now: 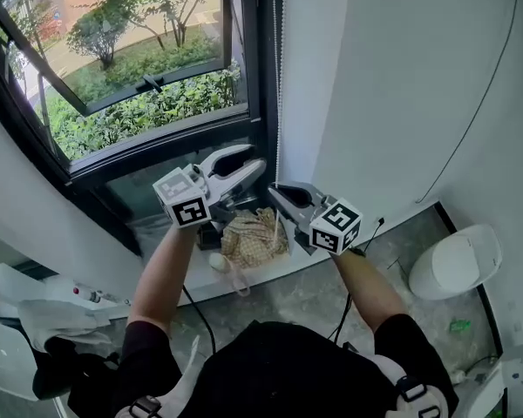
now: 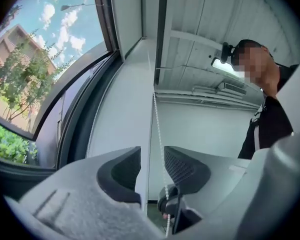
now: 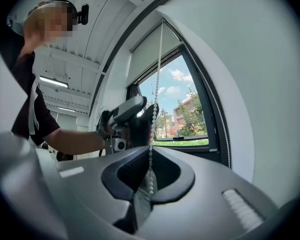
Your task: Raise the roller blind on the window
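Observation:
A white bead chain (image 1: 276, 77) hangs down the right side of the dark-framed window (image 1: 148, 77). In the head view my right gripper (image 1: 274, 192) sits at the chain's lower part, with my left gripper (image 1: 254, 161) just above and to the left of it. The right gripper (image 3: 149, 180) is shut on the bead chain (image 3: 151, 134), which is pinched between its pads. My left gripper (image 2: 152, 156) is open; the chain (image 2: 159, 134) runs between its jaws without being pressed. The grey roller blind (image 3: 149, 51) covers only the top of the window.
A beige cloth bag (image 1: 253, 235) lies on the window sill (image 1: 270, 273) right below both grippers. A white bin (image 1: 453, 264) stands on the floor at the right. A thin black cable (image 1: 481, 103) runs down the white wall. White clutter (image 1: 35, 320) lies at the lower left.

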`<state>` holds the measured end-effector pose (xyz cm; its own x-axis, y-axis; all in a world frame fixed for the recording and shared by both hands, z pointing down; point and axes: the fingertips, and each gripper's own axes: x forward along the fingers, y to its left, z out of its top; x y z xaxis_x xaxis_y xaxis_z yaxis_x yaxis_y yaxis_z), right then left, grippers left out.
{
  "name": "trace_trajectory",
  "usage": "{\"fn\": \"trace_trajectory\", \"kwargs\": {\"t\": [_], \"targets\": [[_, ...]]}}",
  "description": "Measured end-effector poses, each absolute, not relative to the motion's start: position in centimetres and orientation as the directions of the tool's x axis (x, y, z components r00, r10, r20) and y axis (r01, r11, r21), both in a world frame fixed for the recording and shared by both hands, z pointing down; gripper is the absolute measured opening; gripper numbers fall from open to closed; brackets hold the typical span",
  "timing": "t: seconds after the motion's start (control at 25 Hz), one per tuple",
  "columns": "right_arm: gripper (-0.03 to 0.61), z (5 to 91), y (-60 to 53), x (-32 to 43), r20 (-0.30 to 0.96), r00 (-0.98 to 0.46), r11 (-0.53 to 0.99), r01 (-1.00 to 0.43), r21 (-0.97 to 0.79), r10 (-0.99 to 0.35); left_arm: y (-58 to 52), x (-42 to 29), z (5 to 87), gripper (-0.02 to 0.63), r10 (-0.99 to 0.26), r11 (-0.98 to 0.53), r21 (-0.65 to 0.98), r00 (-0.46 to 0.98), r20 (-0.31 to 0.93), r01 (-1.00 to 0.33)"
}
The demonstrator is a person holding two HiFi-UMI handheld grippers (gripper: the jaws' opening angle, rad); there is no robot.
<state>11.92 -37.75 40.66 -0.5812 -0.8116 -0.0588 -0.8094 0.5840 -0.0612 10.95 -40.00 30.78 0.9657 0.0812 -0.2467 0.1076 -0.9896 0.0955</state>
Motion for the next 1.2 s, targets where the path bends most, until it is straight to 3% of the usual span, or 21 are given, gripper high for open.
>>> {"fn": "trace_trajectory", "kwargs": {"t": [0.52,0.56,0.64,0.88,1.0,1.2], "targets": [[0.015,40.6,-37.0,10.9,-0.058,-0.597,0.600,-0.799,-0.043,-0.800,-36.6,13.9,21.4,0.146,0.186,-0.975,0.038,0.902,-0.391,0.217],[0.015,40.6,-36.9,10.9,-0.059,-0.597,0.599,-0.799,-0.044,-0.800,-36.5,13.9,21.3,0.132,0.186,-0.977,0.026,0.905,-0.382,0.212],[0.015,40.5,-36.7,10.9,-0.063,-0.599,0.602,-0.797,-0.046,-0.798,-36.4,13.9,21.4,0.016,0.175,-0.981,0.011,0.917,-0.359,0.191],[0.015,41.5,-36.2,10.7,-0.040,-0.608,0.610,-0.792,-0.043,-0.793,-36.7,13.7,22.4,0.015,0.142,-0.986,0.033,0.931,-0.335,0.162],[0.015,45.9,-35.2,10.1,0.051,-0.621,0.617,-0.783,-0.074,-0.782,-36.8,13.3,26.7,0.015,0.115,-0.983,0.098,0.940,-0.321,0.153],[0.020,58.1,-33.2,9.9,0.387,-0.614,0.632,-0.769,-0.097,-0.688,-36.9,13.8,39.1,0.015,0.070,-0.968,0.224,0.977,-0.203,0.116]]}}
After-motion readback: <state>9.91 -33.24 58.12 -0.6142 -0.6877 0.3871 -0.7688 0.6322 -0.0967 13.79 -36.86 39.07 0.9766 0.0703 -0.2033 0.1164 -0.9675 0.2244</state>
